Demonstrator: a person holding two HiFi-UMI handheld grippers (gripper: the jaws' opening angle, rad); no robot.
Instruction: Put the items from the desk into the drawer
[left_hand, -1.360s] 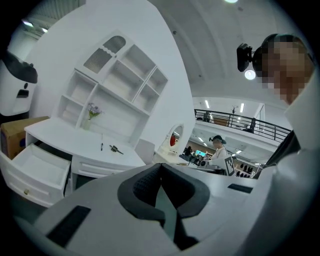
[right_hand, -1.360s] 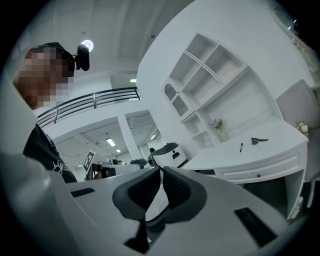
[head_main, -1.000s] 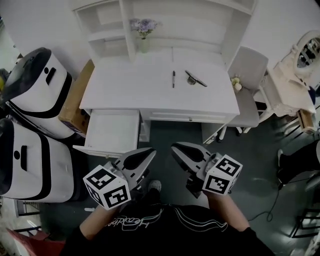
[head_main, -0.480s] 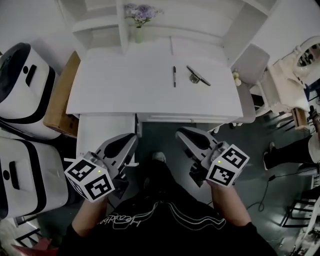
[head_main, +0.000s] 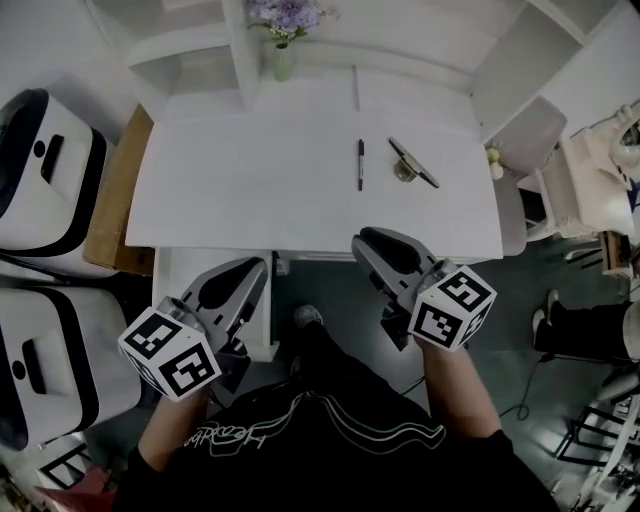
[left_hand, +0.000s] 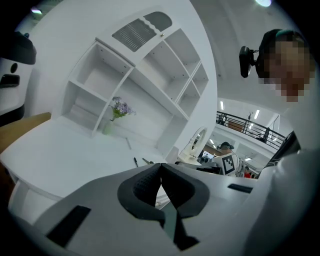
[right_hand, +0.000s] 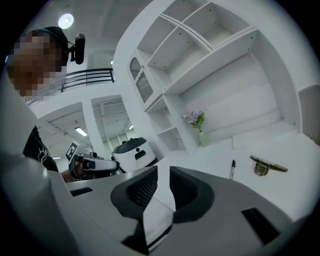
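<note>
While both grippers hover at the desk's (head_main: 250, 170) near edge, your right gripper (head_main: 365, 242), jaws a crack apart and empty, is nearer the pen (head_main: 361, 163). It lies straight ahead, long axis pointing away from you. Left gripper (head_main: 258, 268) is pinched closed, empty, above the drawer (head_main: 175, 275).

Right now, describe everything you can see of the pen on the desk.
The pen is a slim, straight, dark stick. It lies flat on the white desk top, lengthwise from front to back, right of the middle. Only the desk touches it; a dark clip-like item lies just to its right, apart from it.
</note>
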